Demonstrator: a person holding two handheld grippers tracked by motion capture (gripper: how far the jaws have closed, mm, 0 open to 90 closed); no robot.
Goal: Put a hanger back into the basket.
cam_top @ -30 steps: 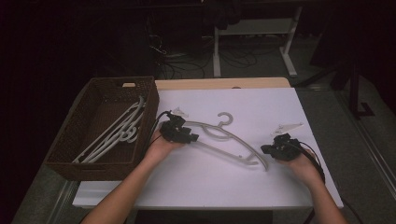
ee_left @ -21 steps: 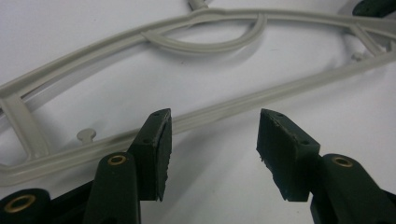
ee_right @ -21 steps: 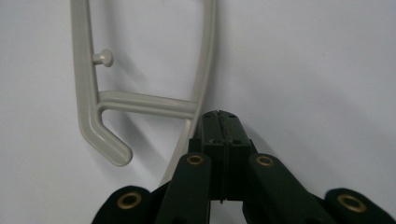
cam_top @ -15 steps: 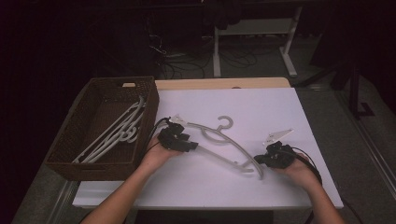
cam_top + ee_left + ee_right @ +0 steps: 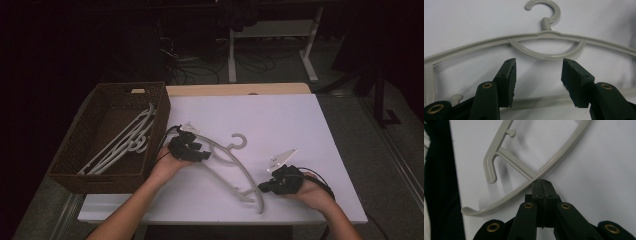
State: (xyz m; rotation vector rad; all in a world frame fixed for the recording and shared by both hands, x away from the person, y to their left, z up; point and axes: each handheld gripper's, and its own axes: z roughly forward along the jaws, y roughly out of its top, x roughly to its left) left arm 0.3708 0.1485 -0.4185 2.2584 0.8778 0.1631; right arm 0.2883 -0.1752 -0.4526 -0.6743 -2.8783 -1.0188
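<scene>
Basket (image 5: 75, 150) left on table (image 5: 310, 125); hanger (image 5: 230, 165) right of it.

You work in a dim room: in the high view everything beyond the white table top (image 5: 280, 120) sinks into near black, and that sheet is the one bright patch, lit from above. The high view is soft and grainy, and the basket (image 5: 87, 150) is murky inside. Your two gripper views are brighter and evenly lit, without glare. There the grey hanger (image 5: 546, 37) casts soft shadows on the sheet, and the nearest gripper parts blur slightly.
</scene>
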